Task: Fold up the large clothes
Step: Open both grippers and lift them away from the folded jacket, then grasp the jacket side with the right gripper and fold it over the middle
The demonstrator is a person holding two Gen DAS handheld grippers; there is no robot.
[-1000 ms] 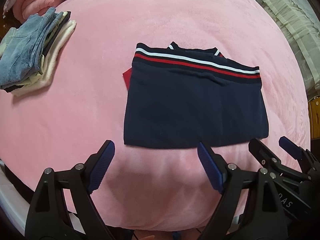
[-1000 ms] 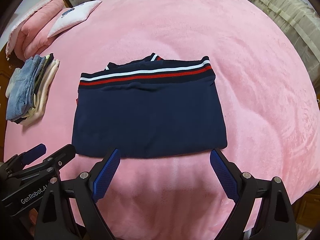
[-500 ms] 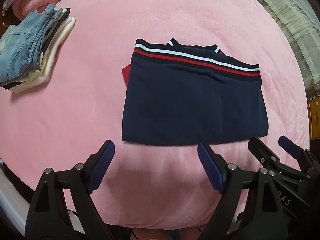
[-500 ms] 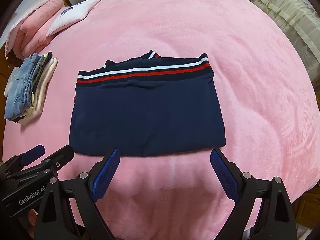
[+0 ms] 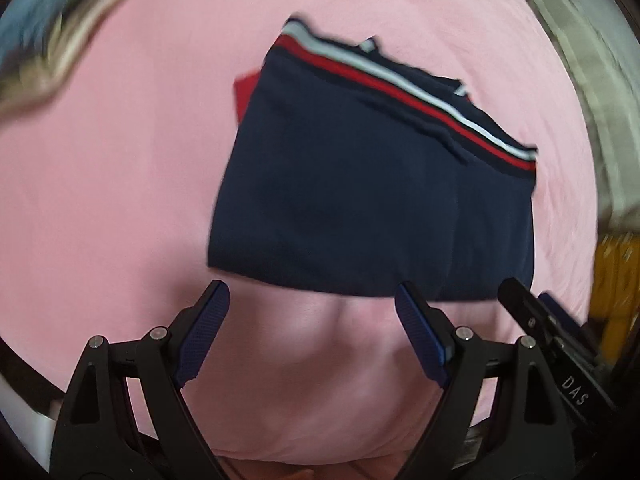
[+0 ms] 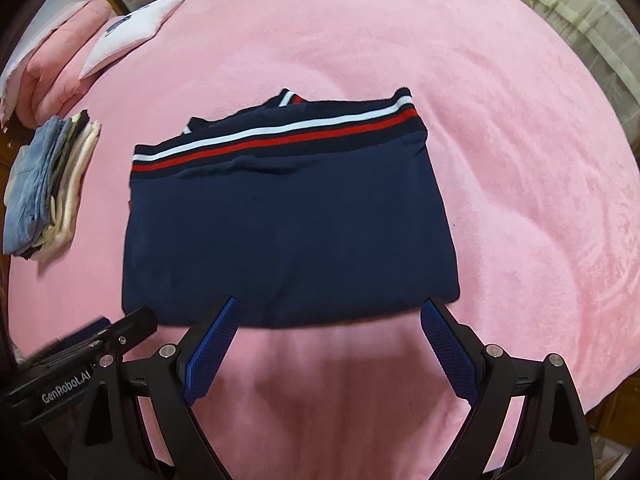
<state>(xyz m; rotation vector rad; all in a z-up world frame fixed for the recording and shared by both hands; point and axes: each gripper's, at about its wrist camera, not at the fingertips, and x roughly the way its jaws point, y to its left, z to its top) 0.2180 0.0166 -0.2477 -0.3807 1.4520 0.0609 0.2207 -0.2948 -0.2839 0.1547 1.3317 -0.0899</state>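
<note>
A folded navy garment [image 6: 288, 236] with a white and a red stripe along its far edge lies flat on the pink blanket [image 6: 500, 168]. A red corner [image 5: 245, 94] pokes out at its left side in the blurred left wrist view, where the garment [image 5: 360, 208] looks tilted. My left gripper [image 5: 312, 294] hangs open just before the garment's near edge, nothing between its blue pads. My right gripper [image 6: 330, 310] is open too, its fingertips over the same near edge. Each gripper shows at the edge of the other's view.
A stack of folded clothes [image 6: 48, 192], denim on top, sits at the blanket's left. Pink pillows [image 6: 56, 60] and a white cushion [image 6: 132, 32] lie at the far left. A cream frilled bedspread [image 6: 580, 20] runs along the right.
Both grippers have sunk toward the garment, which now looks larger. The left view has rolled and blurred, so the garment appears tilted. Both stay open.
</note>
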